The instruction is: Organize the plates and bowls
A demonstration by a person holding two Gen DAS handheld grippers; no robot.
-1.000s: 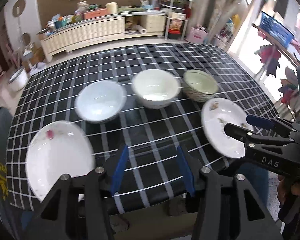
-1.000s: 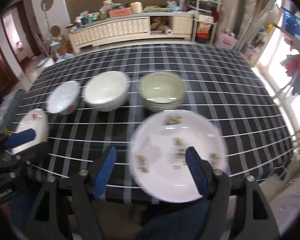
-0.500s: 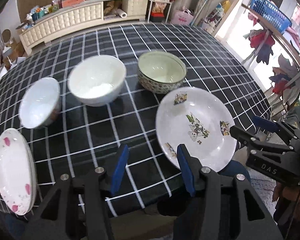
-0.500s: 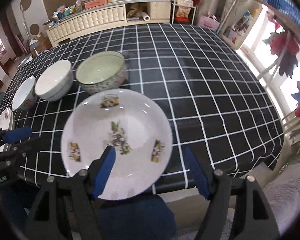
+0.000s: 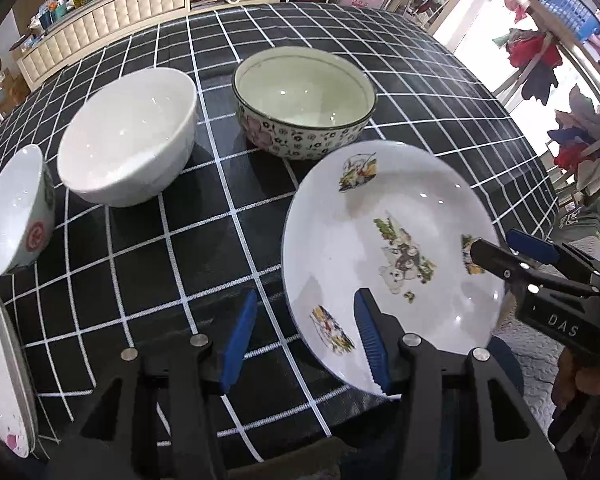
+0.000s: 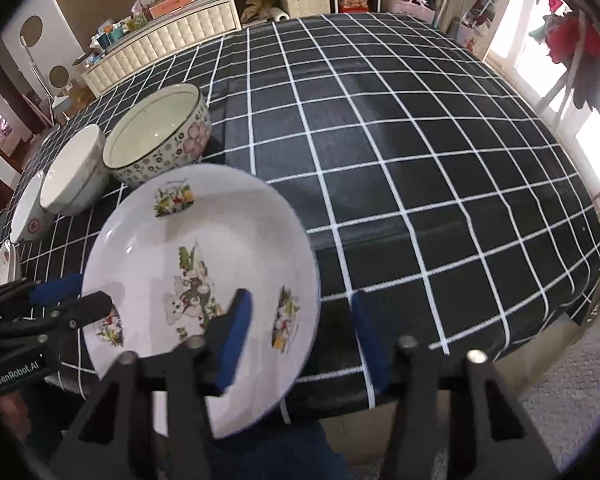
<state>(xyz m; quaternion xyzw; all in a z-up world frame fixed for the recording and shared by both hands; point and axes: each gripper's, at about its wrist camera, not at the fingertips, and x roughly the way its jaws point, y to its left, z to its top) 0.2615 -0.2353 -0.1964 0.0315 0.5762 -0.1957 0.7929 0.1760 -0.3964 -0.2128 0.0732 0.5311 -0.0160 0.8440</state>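
Observation:
A white plate with animal pictures (image 5: 396, 248) lies at the table's near edge; it also shows in the right wrist view (image 6: 196, 272). My left gripper (image 5: 304, 336) is open, its right finger over the plate's left rim. My right gripper (image 6: 300, 332) is open and straddles the plate's right rim, one finger above it. Behind stand a flowered green bowl (image 5: 304, 100), a plain white bowl (image 5: 128, 136) and a small white bowl with a red mark (image 5: 16, 208). A pink-flowered plate (image 5: 4, 380) lies at the far left.
The table wears a black cloth with white checks (image 6: 420, 140); its near edge drops off just under both grippers. A long white cabinet (image 6: 172, 36) with clutter stands beyond the table. Hanging clothes (image 6: 580, 52) are to the right.
Both grippers have moved in on the animal plate, which fills more of each view. My right gripper's fingers now straddle its rim. The bowls stand as before.

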